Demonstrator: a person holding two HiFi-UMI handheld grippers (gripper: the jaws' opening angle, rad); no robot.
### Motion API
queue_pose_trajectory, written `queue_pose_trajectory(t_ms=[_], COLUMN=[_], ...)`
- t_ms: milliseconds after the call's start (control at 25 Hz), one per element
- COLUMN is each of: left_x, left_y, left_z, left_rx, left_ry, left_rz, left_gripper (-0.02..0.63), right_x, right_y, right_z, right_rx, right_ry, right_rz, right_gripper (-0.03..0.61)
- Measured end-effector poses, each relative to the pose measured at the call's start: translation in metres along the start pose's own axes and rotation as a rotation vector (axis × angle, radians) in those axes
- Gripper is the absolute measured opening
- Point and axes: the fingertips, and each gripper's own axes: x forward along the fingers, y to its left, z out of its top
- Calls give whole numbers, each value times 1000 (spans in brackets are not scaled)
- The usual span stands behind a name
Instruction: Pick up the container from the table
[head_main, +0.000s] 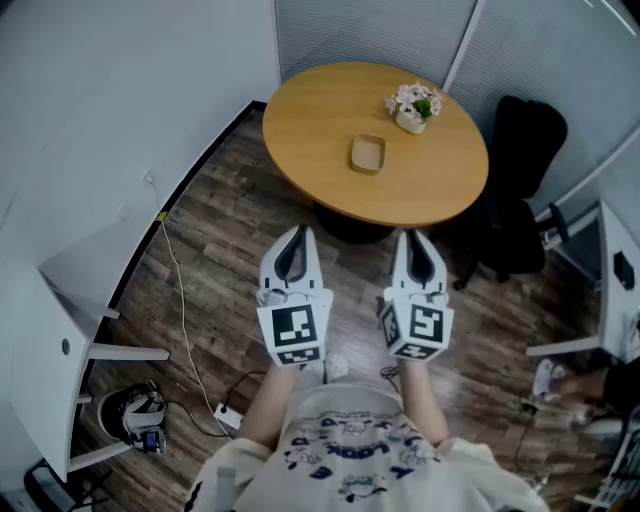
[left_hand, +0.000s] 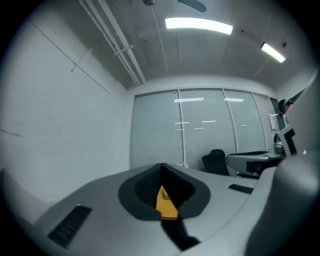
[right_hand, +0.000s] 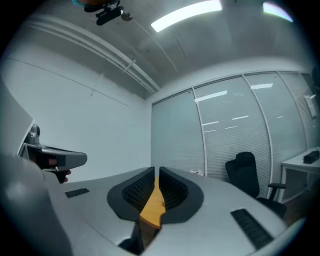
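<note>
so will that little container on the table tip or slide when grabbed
The container looks low and flat-bottomed, so it probably won't tip. It seems small and likely light, so it may slide on the smooth table if nudged.

Left gripper (head_main: 297, 236) and right gripper (head_main: 413, 240), lower centre of the head view: pale grey tapered shells with dark recesses along the top. Each carries a marker cube (head_main: 295, 335) faced with black-and-white squares. The gripper views show black ribbed pads (left_hand: 142, 187) set in smooth grey housings with slotted vents (left_hand: 70, 226). The person wears a light short-sleeved shirt (head_main: 350, 450) with dark blue print.
</note>
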Motion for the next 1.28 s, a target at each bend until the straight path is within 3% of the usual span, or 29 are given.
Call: queue_pose_trajectory(t_ms=[520, 1280], left_x=[15, 76], left_y=[-7, -18], left_z=[-5, -24], left_rx=[-6, -20], left_ry=[10, 44], left_rz=[-4, 32], left_gripper=[3, 3], right_x=[12, 72], right_y=[-10, -43], right_z=[-5, -29], right_rx=[11, 37], right_ry=[6, 41], right_rz=[8, 33], right_gripper=[31, 31])
